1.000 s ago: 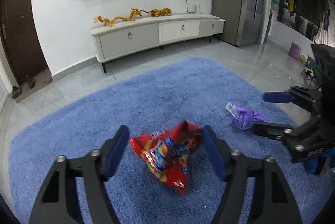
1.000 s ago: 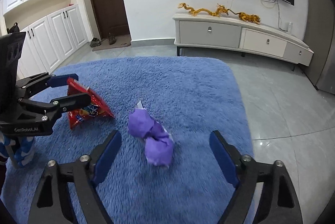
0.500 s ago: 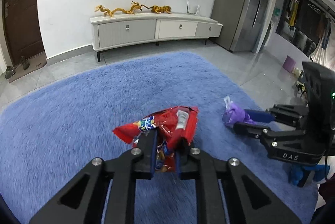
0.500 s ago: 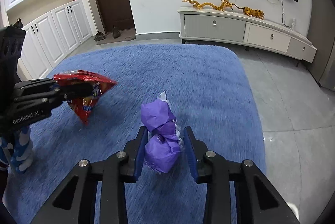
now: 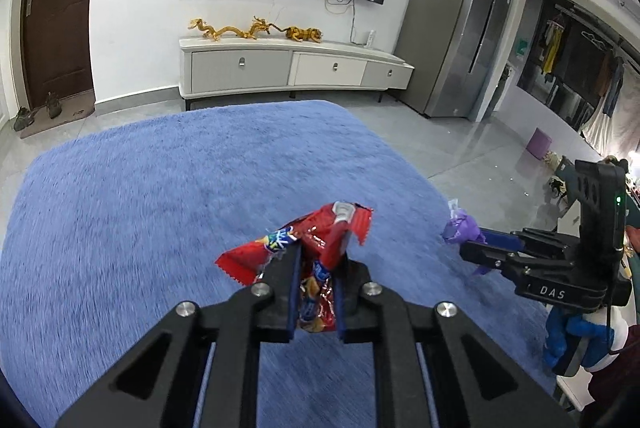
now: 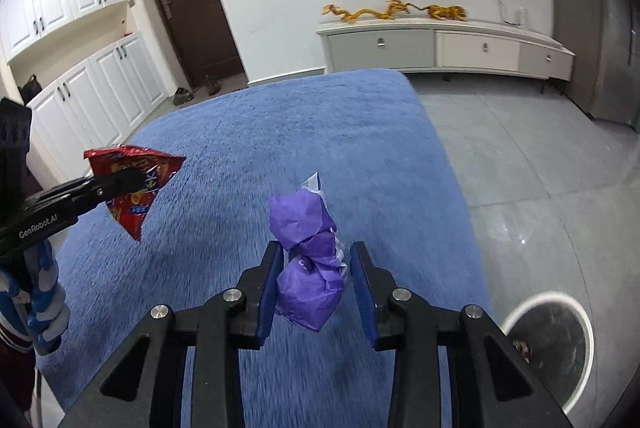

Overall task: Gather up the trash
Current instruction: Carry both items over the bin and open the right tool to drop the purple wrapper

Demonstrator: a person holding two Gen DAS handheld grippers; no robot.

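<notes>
My left gripper (image 5: 316,260) is shut on a red snack bag (image 5: 320,240) and holds it up off the blue rug (image 5: 160,196). The bag also shows at the left of the right wrist view (image 6: 136,184), pinched in the left gripper (image 6: 132,180). My right gripper (image 6: 318,268) is shut on a crumpled purple wrapper (image 6: 306,248), lifted above the rug (image 6: 280,132). In the left wrist view the right gripper (image 5: 468,244) holds the wrapper (image 5: 460,228) at the right.
A round white-rimmed bin (image 6: 550,340) stands on the grey tile floor at the lower right, just off the rug's edge. A white TV cabinet (image 5: 292,70) lines the far wall, a fridge (image 5: 460,44) to its right, a brown door (image 6: 188,8) to its left.
Both grippers closed on their trash a second ago and have since lifted it off the rug; both views have tilted upward and the bin has come into view.
</notes>
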